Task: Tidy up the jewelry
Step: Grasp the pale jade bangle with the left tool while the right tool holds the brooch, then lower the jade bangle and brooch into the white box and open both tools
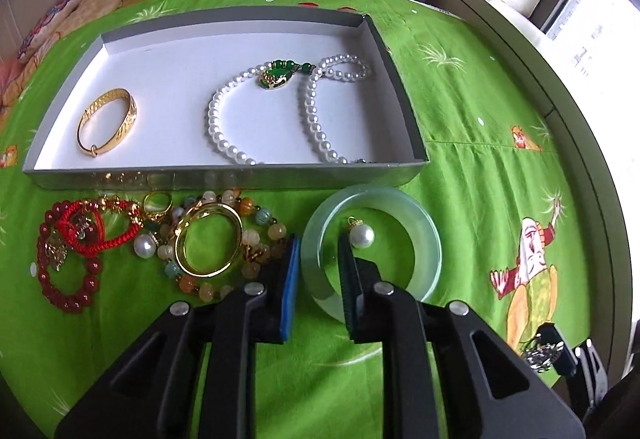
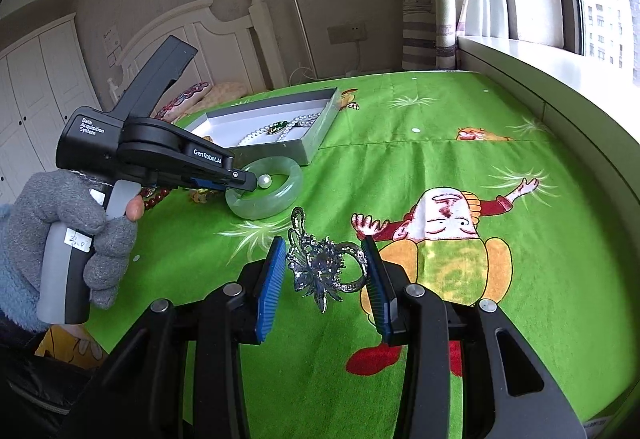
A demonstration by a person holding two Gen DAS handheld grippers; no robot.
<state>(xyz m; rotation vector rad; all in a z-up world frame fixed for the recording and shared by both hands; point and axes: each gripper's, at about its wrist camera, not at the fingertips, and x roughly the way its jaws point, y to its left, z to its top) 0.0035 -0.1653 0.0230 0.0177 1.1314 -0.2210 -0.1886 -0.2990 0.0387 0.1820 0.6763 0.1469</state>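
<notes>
Now, from the left wrist, the left gripper (image 1: 318, 263) sits low over the jade bangle (image 1: 372, 251) on the green sheet (image 1: 480, 179). One finger is outside the bangle's rim and the other is inside the ring, so the rim is between them. The gap is narrow, but I cannot tell if the pads are squeezing the rim yet. A pearl drop (image 1: 362, 235) lies inside the bangle, just beside the inner finger. Past it is the tray (image 1: 224, 177), with a gold bangle (image 1: 108, 121) and a pearl necklace (image 1: 280, 111) already in it. More jewelry waits in a pile (image 1: 152, 243) on the sheet, near the tray's front wall.

Next, from the right wrist, the right gripper (image 2: 326, 267) is wide, with a silver brooch (image 2: 324, 263) between its fingers. The pads look close to it, but not pressing. The left gripper (image 2: 240, 179) is seen at the bangle (image 2: 264, 191), near the tray (image 2: 316, 143).

I think the step is picking up the bangle. The next move needs a firm pinch on the rim, then a lift over the tray wall, leaving the pearl behind.
</notes>
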